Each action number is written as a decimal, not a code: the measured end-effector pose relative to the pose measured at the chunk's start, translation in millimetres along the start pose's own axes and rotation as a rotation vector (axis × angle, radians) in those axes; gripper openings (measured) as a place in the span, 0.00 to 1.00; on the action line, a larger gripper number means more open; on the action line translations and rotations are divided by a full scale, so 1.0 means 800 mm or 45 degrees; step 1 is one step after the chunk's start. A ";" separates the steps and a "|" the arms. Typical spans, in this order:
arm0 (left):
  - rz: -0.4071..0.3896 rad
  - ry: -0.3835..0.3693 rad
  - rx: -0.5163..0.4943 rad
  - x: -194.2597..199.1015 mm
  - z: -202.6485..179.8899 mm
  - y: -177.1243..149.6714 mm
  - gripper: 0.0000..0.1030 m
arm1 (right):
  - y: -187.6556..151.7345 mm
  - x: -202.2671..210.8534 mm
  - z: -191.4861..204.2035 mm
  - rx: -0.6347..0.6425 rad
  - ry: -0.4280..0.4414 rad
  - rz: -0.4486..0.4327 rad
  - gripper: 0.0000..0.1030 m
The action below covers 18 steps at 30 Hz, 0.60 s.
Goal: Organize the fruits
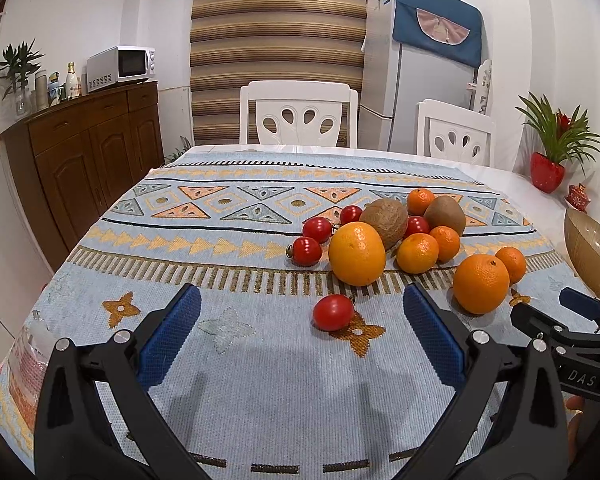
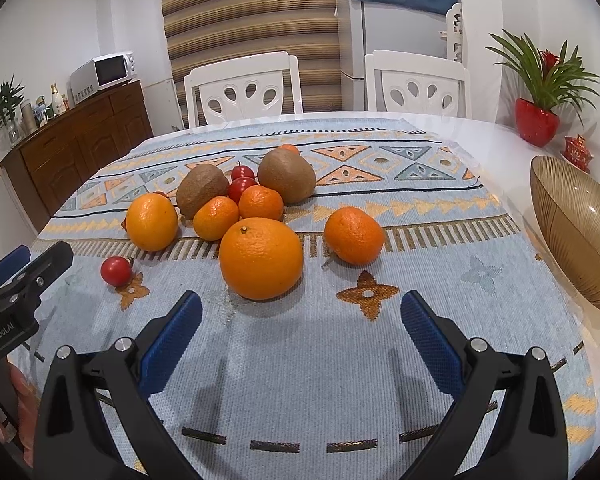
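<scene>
Fruit lies scattered on a patterned blue tablecloth [image 1: 260, 380]. In the left wrist view my left gripper [image 1: 302, 312] is open and empty, with a lone cherry tomato [image 1: 333, 312] between its fingertips' line. Beyond it sit a big orange [image 1: 357, 253], two kiwis [image 1: 385, 216], several mandarins [image 1: 417, 253] and more tomatoes [image 1: 307, 251]. In the right wrist view my right gripper [image 2: 301, 316] is open and empty, just short of a large orange [image 2: 261, 258]. A mandarin [image 2: 354, 234] lies to its right, the lone tomato [image 2: 116, 270] to its left.
An amber glass bowl [image 2: 572, 216] stands at the table's right edge. Two white chairs [image 2: 244, 88] are at the far side. A red potted plant [image 2: 537, 120] sits at the far right corner. A clear plastic item [image 1: 32, 356] lies near the left front edge.
</scene>
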<state>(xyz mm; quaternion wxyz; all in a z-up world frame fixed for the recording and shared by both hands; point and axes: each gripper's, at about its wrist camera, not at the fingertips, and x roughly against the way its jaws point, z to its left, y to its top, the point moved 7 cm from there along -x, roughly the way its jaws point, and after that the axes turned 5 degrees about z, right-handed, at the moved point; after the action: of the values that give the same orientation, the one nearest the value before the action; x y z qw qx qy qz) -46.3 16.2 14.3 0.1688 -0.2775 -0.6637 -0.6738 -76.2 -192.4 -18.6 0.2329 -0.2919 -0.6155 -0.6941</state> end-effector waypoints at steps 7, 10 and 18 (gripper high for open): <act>0.002 0.006 -0.013 0.000 -0.003 0.000 0.97 | 0.000 0.000 0.000 0.002 -0.001 0.001 0.95; 0.004 0.006 -0.017 -0.001 -0.004 -0.001 0.97 | 0.000 0.000 0.000 0.001 -0.001 0.002 0.95; 0.004 0.015 -0.030 -0.002 -0.006 -0.001 0.97 | -0.001 -0.001 -0.001 -0.004 -0.002 0.010 0.95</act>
<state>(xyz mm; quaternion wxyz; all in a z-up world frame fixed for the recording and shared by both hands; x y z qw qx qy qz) -46.3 11.3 13.4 0.1705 -0.2766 -0.6542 -0.6830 -76.3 -193.2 -19.8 0.2347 -0.2954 -0.6134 -0.6938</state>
